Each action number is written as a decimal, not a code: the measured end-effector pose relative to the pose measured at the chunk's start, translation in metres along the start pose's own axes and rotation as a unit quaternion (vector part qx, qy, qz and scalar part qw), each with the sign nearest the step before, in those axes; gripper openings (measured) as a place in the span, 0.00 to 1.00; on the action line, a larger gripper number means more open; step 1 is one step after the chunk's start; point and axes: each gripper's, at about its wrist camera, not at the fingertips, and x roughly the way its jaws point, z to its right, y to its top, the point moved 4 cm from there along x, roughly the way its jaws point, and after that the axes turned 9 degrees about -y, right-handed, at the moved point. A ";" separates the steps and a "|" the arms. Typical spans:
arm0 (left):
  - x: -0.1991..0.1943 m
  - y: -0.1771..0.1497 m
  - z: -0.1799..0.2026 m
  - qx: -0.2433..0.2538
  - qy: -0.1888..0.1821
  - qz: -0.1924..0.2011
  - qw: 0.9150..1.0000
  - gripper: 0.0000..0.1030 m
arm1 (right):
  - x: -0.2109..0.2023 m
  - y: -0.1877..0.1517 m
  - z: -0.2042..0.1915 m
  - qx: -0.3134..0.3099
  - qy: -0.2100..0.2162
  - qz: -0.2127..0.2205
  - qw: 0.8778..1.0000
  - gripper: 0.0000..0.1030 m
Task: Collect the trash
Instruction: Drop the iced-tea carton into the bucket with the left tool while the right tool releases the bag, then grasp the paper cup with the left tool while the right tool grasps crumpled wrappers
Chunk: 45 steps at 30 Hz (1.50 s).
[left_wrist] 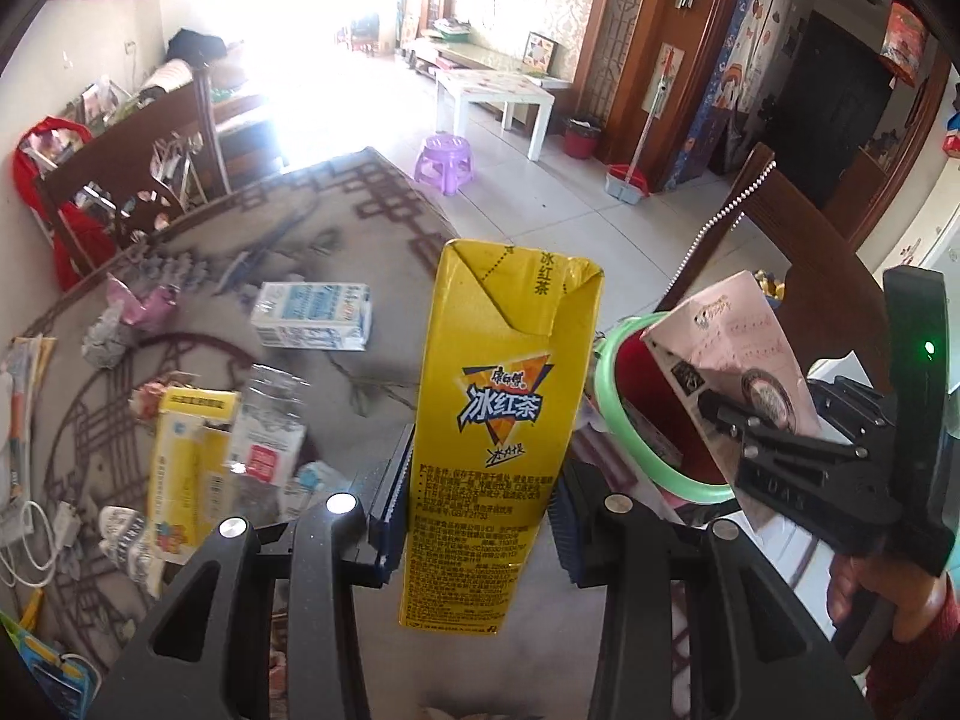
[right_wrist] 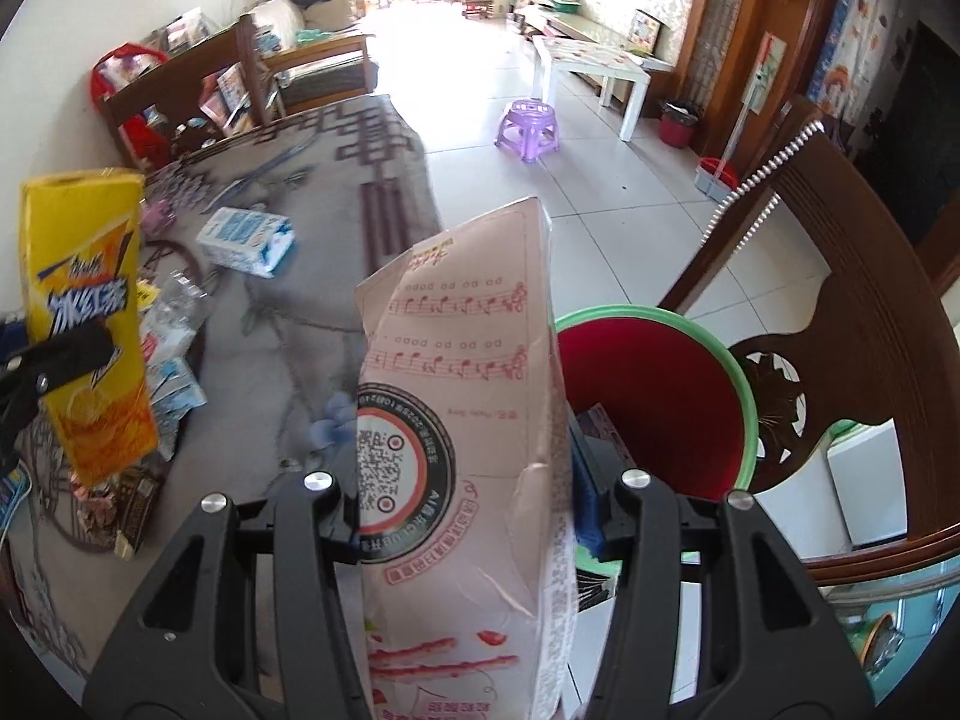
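Trash mid-haul: we've got left gripper clamped on yellow tea carton, right gripper clamped on pink carton beside red bin; blue-white carton, crushed bottle left on table.

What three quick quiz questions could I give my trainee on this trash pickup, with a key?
1. True or false: the left gripper holds a yellow carton.
2. What does the right gripper hold? A) bottle B) pink carton C) nothing
3. What colour is the rim of the red bin beside the chair?

Key: 1 true; 2 B; 3 green. Other trash, such as a blue-and-white carton, lies on the table.
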 end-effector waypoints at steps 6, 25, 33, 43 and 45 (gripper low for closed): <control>0.034 0.005 0.025 -0.003 -0.032 -0.019 0.999 0.35 | 0.036 0.005 0.049 0.036 -0.036 -0.019 0.999 0.47; 0.149 0.050 0.137 0.098 -0.081 -0.026 0.992 0.35 | 0.017 0.005 0.161 0.105 -0.136 0.019 0.985 0.78; 0.183 0.049 0.180 0.124 -0.097 -0.044 0.987 0.59 | -0.003 -0.003 0.190 0.130 -0.162 0.032 0.978 0.82; 0.128 0.046 0.160 0.106 -0.086 0.001 0.991 0.76 | -0.010 -0.020 0.189 0.140 -0.164 0.018 0.976 0.82; 0.110 0.042 0.144 0.093 -0.079 0.011 0.992 0.76 | -0.014 -0.020 0.180 0.134 -0.161 0.020 0.978 0.82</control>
